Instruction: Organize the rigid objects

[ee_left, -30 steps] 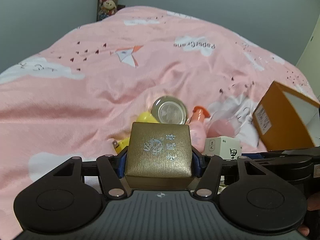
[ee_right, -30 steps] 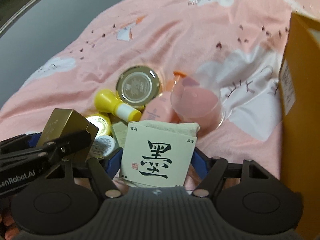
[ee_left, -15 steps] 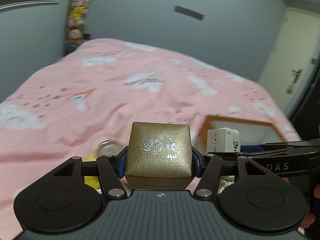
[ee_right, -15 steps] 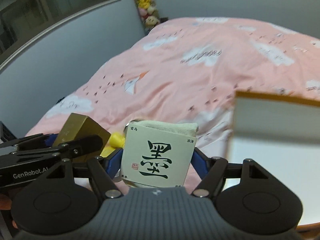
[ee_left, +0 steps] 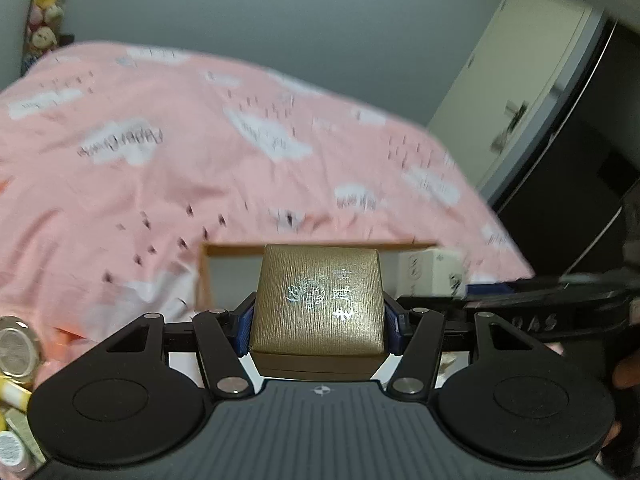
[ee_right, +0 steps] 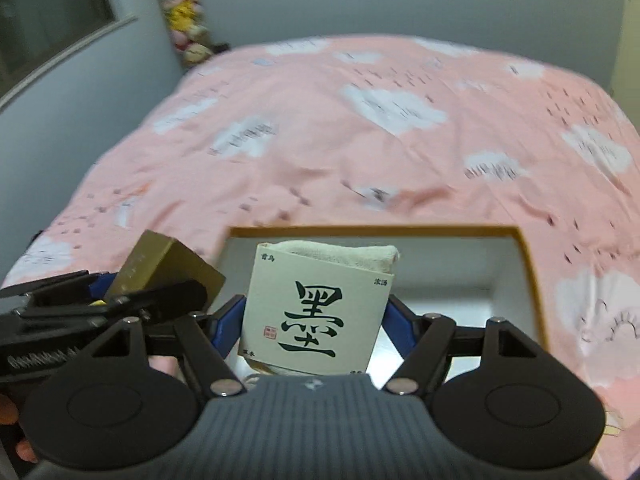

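My left gripper [ee_left: 318, 316] is shut on a gold textured box [ee_left: 318, 300] with silver print on its lid. My right gripper [ee_right: 314, 316] is shut on a white box [ee_right: 316, 316] that bears a large black character and has a cloth pouch at its top. Both boxes hang above an open orange carton [ee_right: 528, 276] with a white inside, lying on the pink bedspread [ee_right: 360, 132]. In the right wrist view the gold box [ee_right: 160, 268] and the left gripper sit at the left; in the left wrist view the white box [ee_left: 430, 274] sits at the right.
A round silver tin [ee_left: 16, 350] and yellow-capped bottles [ee_left: 14, 394] lie at the lower left of the left wrist view. Plush toys [ee_right: 184, 12] stand against the far wall. A door with a handle [ee_left: 516, 112] is off the bed's right side.
Both grippers rose and swung right, carrying their boxes from the pile of bottles and tins to above the open orange carton. The pile slid out to the left. Grips are unchanged.
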A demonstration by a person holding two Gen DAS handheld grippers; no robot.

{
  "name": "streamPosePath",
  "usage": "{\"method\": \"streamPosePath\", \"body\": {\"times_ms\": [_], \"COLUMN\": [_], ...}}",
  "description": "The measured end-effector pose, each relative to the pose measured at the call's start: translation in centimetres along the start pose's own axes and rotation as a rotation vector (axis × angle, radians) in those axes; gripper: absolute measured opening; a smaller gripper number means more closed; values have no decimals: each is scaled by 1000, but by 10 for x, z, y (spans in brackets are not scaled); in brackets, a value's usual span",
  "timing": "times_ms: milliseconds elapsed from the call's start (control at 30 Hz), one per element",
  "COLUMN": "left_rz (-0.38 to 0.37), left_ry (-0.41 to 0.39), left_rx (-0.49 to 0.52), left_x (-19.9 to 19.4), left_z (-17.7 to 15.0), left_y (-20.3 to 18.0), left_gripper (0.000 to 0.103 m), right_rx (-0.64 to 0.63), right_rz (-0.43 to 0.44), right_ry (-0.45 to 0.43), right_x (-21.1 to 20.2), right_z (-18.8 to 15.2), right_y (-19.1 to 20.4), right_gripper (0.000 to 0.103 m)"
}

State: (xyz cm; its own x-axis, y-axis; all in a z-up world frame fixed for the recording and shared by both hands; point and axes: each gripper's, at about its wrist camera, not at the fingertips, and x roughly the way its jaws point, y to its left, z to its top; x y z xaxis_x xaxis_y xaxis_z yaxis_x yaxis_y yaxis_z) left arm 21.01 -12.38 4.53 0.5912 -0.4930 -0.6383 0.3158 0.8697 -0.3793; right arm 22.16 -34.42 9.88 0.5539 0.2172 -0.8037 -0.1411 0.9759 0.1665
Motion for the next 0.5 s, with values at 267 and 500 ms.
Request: {"method": "streamPosePath", "body": {"times_ms": [267,500], "left_rz": [180,288], "left_ry": [83,132], "left_rx": [114,225], "left_x": [60,95], "left_z": [-9,-14], "left_y": [-24,-29], "left_gripper": [68,68], "right_rx": [105,89], "right_rz": [-11,-11], "right_ry": [154,238], "right_x": [61,96], "right_z": [4,0], "right_y": [-65,-77], "right_gripper": [72,72]}}
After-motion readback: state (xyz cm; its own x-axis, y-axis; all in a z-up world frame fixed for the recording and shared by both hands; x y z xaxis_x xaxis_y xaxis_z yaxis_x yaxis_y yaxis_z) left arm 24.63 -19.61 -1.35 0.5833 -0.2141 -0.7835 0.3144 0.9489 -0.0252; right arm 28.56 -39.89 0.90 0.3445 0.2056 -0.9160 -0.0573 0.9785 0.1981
